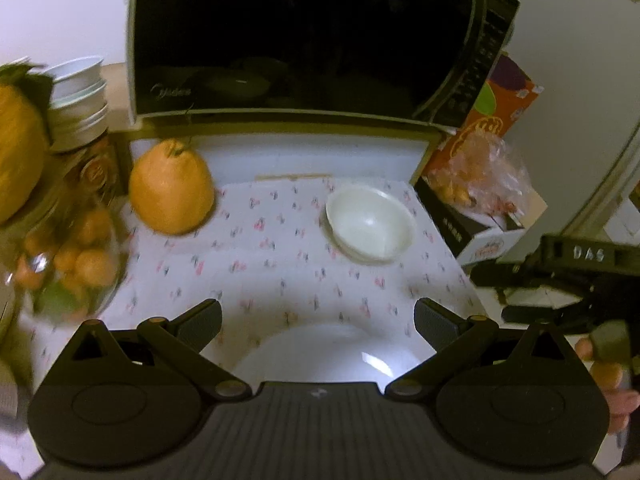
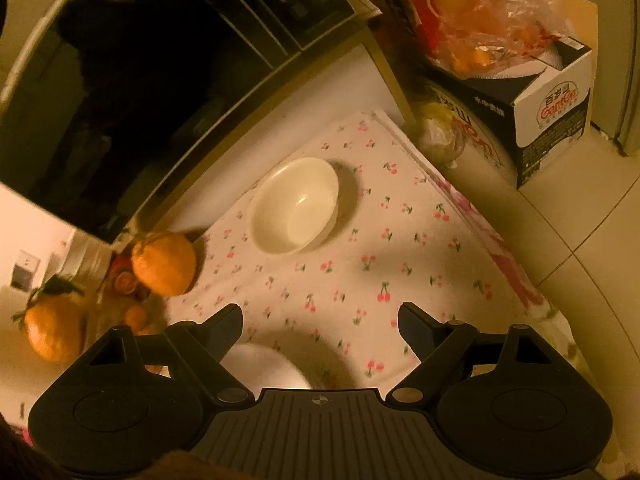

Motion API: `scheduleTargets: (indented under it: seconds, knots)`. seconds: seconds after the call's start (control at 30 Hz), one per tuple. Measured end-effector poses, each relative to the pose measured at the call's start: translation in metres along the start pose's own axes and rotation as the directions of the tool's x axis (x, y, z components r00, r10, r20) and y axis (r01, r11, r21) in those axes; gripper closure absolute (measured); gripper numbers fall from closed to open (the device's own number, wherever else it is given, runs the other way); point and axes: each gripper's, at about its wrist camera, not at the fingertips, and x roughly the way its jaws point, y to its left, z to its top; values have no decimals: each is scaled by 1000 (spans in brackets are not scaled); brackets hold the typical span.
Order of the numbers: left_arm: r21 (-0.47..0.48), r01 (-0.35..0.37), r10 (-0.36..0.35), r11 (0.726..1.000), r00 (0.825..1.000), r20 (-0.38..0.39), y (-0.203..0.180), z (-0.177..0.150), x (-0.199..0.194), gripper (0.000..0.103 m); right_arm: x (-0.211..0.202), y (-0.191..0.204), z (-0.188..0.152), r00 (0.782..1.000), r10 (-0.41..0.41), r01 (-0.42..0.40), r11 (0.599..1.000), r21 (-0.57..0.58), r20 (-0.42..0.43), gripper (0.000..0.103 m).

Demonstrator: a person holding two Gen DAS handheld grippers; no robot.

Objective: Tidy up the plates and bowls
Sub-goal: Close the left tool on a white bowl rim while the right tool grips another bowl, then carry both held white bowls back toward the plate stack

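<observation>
A white bowl [image 1: 370, 222] sits on the cherry-print cloth [image 1: 280, 248]; it also shows in the right wrist view [image 2: 296, 206]. A white plate [image 1: 324, 354] lies on the cloth just below my left gripper [image 1: 318, 320], which is open and empty above it. The plate's edge shows in the right wrist view [image 2: 264, 368] by the left finger of my right gripper [image 2: 320, 324], also open and empty. A stack of white bowls [image 1: 80, 96] stands at the far left.
A black microwave [image 1: 304, 36] stands behind the cloth. A large orange fruit [image 1: 172, 188] sits at the cloth's left, with a glass bowl of small oranges [image 1: 68, 264] beside it. Cardboard boxes and a bag of fruit [image 1: 480, 176] stand at the right.
</observation>
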Motion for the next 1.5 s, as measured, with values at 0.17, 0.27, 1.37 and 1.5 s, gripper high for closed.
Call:
scheduleTargets:
  seconds: [0.17, 0.27, 1.37, 1.5]
  knots:
    - [-5, -7, 7, 1000, 1000, -21, 2, 22, 31, 1, 24, 0, 22, 1000, 17, -16, 999, 33, -15, 16]
    - [-26, -3, 2, 1000, 999, -40, 5, 30, 51, 1, 39, 0, 33, 1000, 14, -13, 999, 39, -16, 16]
    - [-181, 84, -102, 980, 991, -89, 6, 50, 153, 76, 111, -35, 70, 998, 70, -69, 993, 91, -1, 86]
    - [-172, 80, -97, 982, 991, -92, 2, 49, 154, 86, 110, -33, 68, 997, 76, -76, 995, 63, 13, 96]
